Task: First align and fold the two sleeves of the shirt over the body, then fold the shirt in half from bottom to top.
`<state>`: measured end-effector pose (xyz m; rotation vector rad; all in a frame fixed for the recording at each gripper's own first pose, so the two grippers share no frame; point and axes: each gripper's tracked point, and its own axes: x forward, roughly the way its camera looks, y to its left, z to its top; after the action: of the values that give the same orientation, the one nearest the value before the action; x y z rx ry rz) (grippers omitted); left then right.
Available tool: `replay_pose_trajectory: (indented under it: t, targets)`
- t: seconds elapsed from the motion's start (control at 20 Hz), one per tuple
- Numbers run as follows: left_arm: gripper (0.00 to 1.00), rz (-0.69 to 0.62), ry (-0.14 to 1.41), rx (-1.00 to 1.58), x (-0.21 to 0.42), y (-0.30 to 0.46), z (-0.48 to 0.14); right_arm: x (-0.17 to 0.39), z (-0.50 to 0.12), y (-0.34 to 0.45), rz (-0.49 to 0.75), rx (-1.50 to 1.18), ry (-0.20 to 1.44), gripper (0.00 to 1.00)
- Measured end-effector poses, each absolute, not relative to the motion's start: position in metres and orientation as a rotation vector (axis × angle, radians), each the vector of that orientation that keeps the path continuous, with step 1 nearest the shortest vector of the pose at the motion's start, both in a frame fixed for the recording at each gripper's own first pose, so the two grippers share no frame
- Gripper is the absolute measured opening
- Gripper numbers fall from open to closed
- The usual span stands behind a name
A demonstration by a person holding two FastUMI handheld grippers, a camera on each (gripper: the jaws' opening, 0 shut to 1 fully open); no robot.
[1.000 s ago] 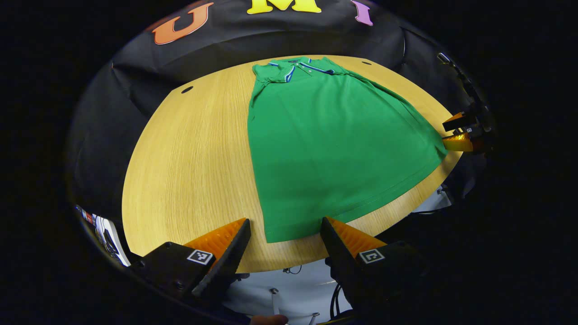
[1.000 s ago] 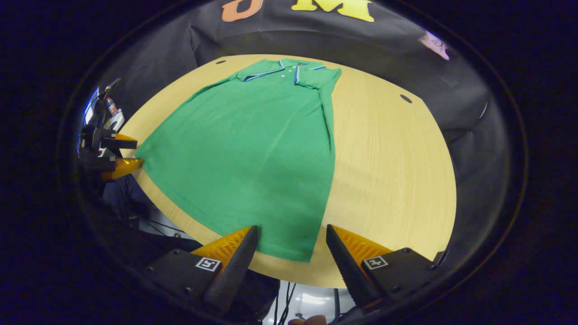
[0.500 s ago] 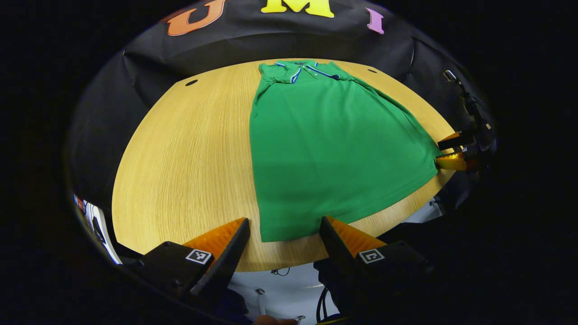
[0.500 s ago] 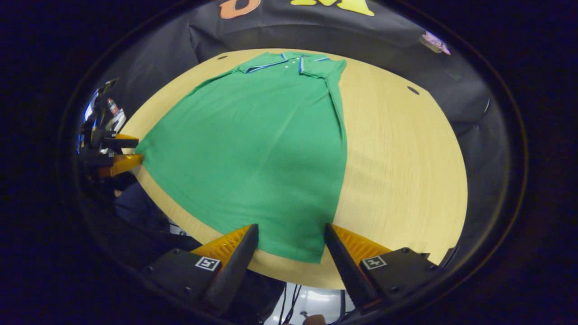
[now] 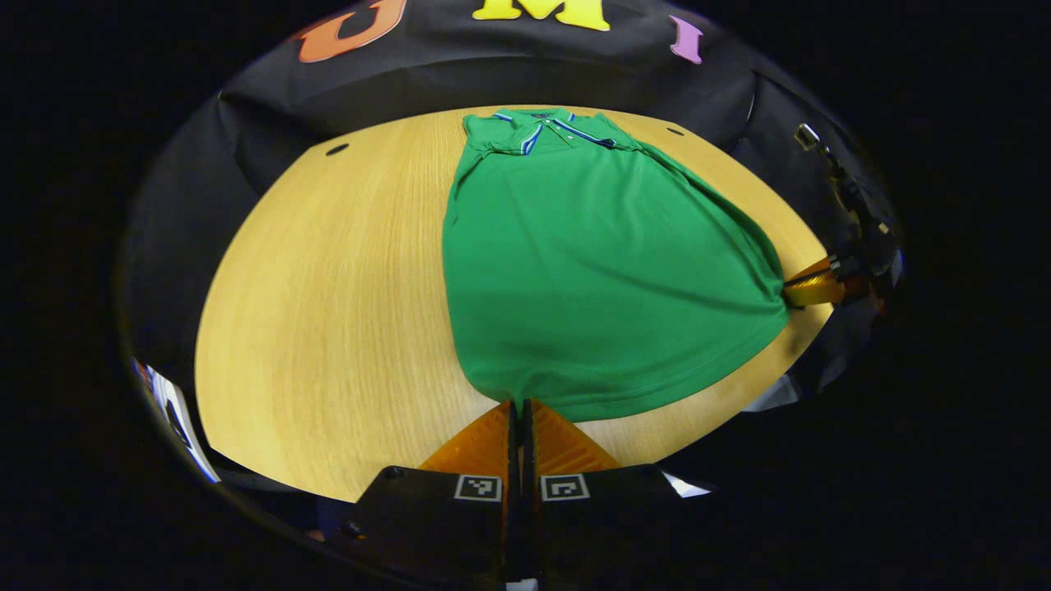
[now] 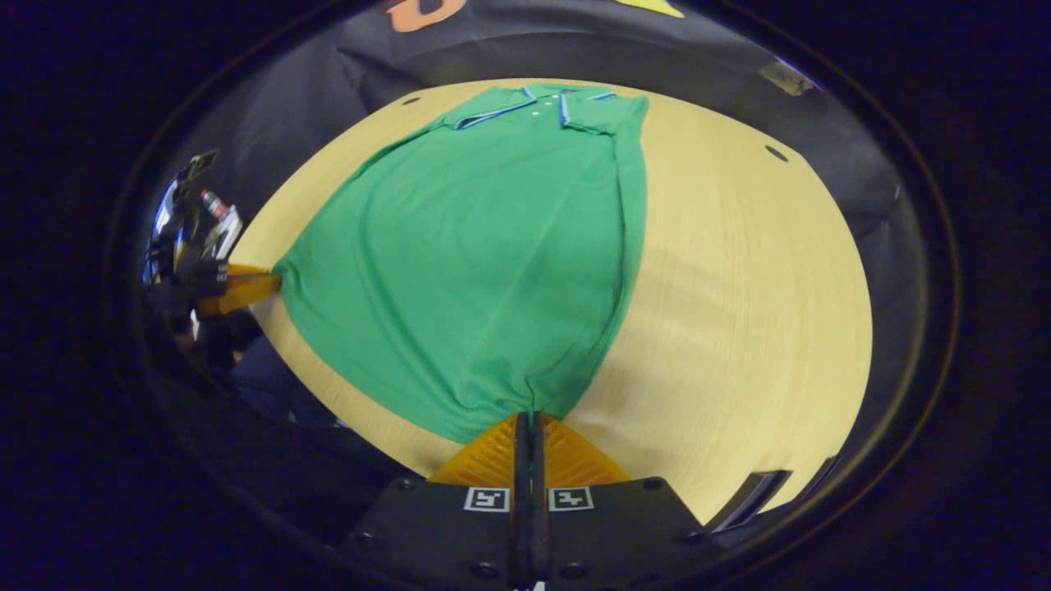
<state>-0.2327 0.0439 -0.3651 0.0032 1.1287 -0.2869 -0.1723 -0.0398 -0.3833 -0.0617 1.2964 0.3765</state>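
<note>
In the left gripper view, the left gripper (image 5: 517, 406) has its jaws pinched together on one bottom corner of the green polo shirt (image 5: 591, 263), fabric bunching at the tips. In the right gripper view, the right gripper (image 6: 530, 419) likewise clamps the other bottom corner. The shirt lies on the round wooden table (image 5: 328, 287), sleeves already folded in over the body, hem nearest, and its striped collar (image 6: 542, 107) at the far edge.
</note>
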Motion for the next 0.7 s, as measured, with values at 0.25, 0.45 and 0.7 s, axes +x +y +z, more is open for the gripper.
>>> replay_pose_trajectory:
  t: [0.25, 0.45, 0.7]
  targets:
    - [0.04, -0.319, 1.083, -0.029, -0.216, 0.037, -0.341, -0.160, -0.362, -0.044, 0.353, 0.047, 1.262, 0.05]
    - [0.03, -0.329, 1.050, -0.002, -0.195, 0.035, -0.325, -0.138, -0.339, -0.042, 0.336, 0.151, 1.214, 0.00]
    - [0.04, -0.308, 0.998, -0.064, -0.157, 0.032, -0.301, -0.100, -0.312, -0.042, 0.308, 0.275, 1.157, 0.02]
